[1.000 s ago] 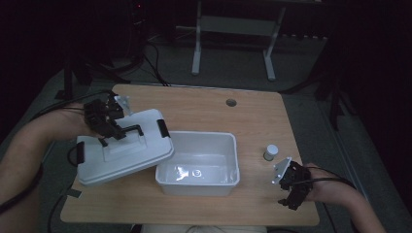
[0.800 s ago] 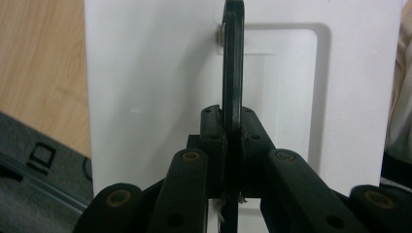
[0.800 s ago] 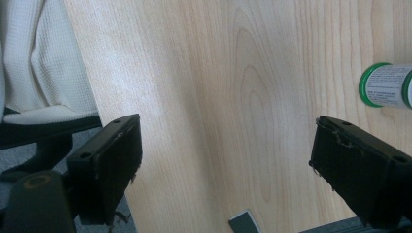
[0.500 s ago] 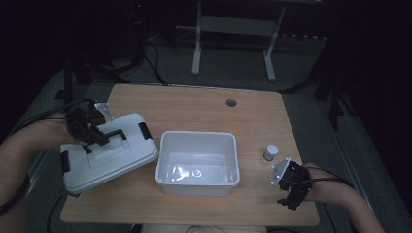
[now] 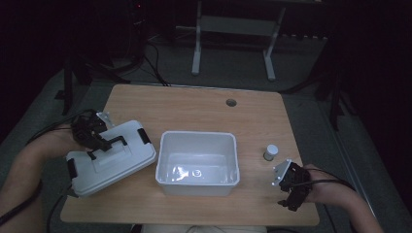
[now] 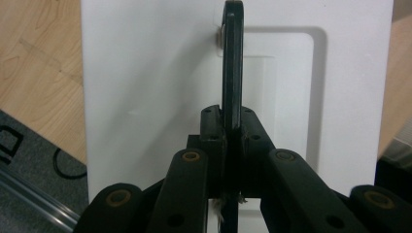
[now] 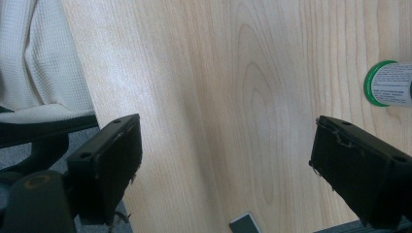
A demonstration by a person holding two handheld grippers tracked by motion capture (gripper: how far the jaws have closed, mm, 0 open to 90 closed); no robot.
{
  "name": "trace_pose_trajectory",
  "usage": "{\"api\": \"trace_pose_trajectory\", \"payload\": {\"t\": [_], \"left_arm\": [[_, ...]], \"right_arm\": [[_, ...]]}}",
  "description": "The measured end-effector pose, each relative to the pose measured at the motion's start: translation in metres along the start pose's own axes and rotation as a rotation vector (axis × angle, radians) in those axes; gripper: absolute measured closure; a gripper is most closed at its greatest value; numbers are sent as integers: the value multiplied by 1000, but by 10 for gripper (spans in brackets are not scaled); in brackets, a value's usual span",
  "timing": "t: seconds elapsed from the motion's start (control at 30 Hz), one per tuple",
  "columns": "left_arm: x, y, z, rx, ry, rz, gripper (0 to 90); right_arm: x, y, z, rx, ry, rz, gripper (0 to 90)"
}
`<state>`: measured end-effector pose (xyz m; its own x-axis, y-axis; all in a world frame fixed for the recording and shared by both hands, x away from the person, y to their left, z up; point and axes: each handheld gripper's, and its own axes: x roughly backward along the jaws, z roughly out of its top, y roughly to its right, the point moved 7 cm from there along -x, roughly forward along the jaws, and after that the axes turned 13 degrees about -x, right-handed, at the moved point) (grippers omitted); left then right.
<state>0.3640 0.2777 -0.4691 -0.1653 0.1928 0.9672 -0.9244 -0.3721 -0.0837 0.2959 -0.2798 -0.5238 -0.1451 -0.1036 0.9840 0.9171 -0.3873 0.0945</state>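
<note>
— So what is the left gripper (image 5: 99, 143) clamped on?

— Its jaws are pressed together on the thin black handle (image 6: 232, 73) of a white plastic lid (image 5: 111, 158). That lid is smooth, rectangular with rounded corners, has a shallow recessed panel under the handle and black latches at its ends. It sits directly under the gripper, tilted, with its near corner out past the table's left edge.

— And beside it?

— Just to the gripper's right is an open white tub (image 5: 197, 162), glossy inside, with a rolled rim. The lid's corner is just beside the tub's wall; whether they touch I cannot tell.

— What about the other hand?

— The right gripper (image 5: 290, 184) rests low near the front right corner of the wooden table (image 5: 194, 107), its jaws spread wide apart with bare pale woodgrain between them. Ahead of it, apart from the jaws, stands a small white bottle (image 7: 388, 83) with a green band.

— Any writing on it?

— Small print on its label, too fine to read.

— Room to move?

— Open tabletop lies beyond both grippers, up to a small round hole (image 5: 231, 102) near the far edge.
</note>
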Motion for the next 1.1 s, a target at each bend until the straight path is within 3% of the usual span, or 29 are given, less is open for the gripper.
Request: {"api": "trace_pose_trajectory", "payload": {"t": [0.1, 0.23, 0.43, 1.1], "left_arm": [[-14, -2, 1, 6, 3, -5, 837], [-34, -4, -1, -6, -34, -24, 837], [-53, -6, -1, 14, -46, -46, 837], [-81, -6, 4, 19, -20, -85, 835]], "right_arm": [[0, 1, 1, 5, 10, -2, 112], [-2, 0, 0, 3, 6, -1, 113], [-3, 0, -2, -2, 3, 3, 113], [-6, 2, -3, -4, 4, 13, 113]]}}
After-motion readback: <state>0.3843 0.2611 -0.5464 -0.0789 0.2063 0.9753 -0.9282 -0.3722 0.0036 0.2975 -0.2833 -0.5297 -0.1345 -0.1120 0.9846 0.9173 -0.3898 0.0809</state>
